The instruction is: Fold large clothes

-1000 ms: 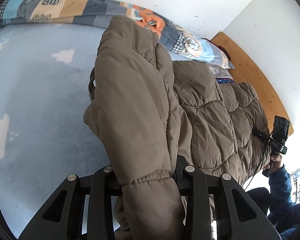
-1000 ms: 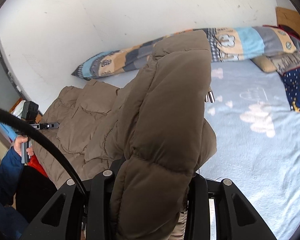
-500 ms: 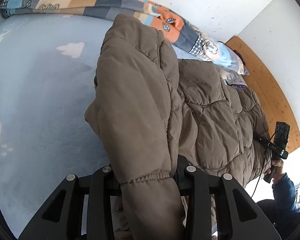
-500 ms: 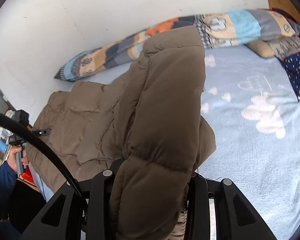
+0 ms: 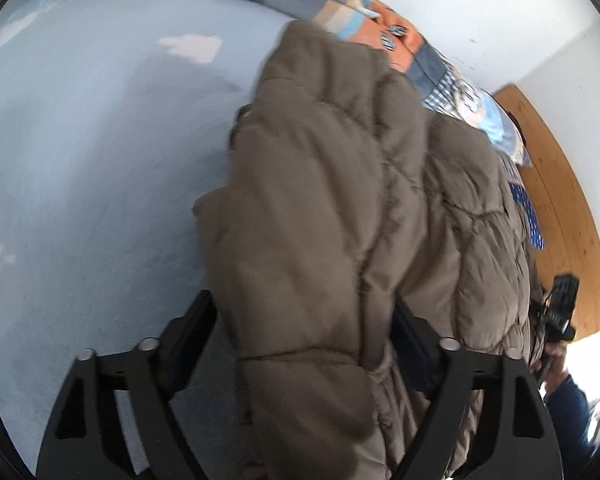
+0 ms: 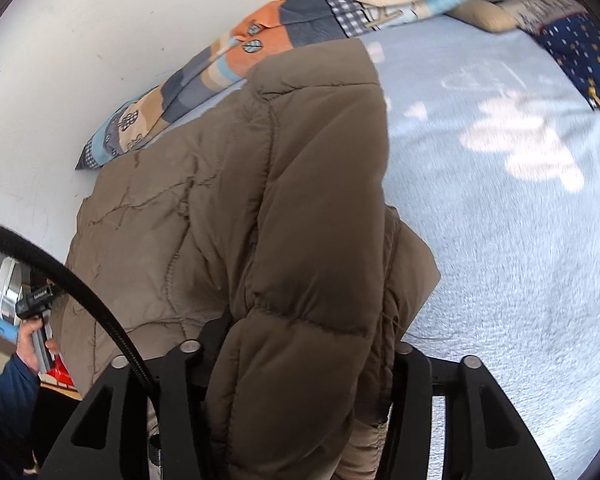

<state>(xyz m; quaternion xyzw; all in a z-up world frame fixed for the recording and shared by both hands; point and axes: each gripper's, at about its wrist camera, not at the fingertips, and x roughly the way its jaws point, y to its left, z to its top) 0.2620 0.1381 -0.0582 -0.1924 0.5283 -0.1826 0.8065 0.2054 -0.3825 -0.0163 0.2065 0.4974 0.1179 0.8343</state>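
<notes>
Bed (image 5: 80,160), light blue cover with white cloud shapes, carries everything; a patchwork bolster (image 6: 300,28) runs along its wall edge and a navy starred pillow (image 6: 580,56) sits toward the head corner

Jacket (image 6: 172,216): large brown quilted puffer. Main body lies spread on the bed between the two grippers, reaching toward the wall edge near the bolster. One padded part (sleeve or side panel, cannot tell which) is raised at each end, draped over the gripper there

Left gripper (image 5: 304,344): jaws set fairly wide with a thick roll of jacket lying between them; the fabric hides the pads, so whether they press on it cannot be told. View is motion-blurred. The right gripper is visible beyond the jacket's far end, in a hand with a blue cuff

Right gripper (image 6: 304,344): jaws closed in on a thick padded roll with an elastic-gathered seam; fabric bulges above and below the fingers, so it reads as a firm hold. Black cable (image 6: 80,300) arcs across the left of this view

Progress, judged:
- done: both ends picked up and lifted; body roughly flat
- no completed fold visible; no stacked layer on the body
- left: bring both raised parts inward over the body, lay them down, then fold the length into a compact block
- estimate: early, first fold in hand
</notes>
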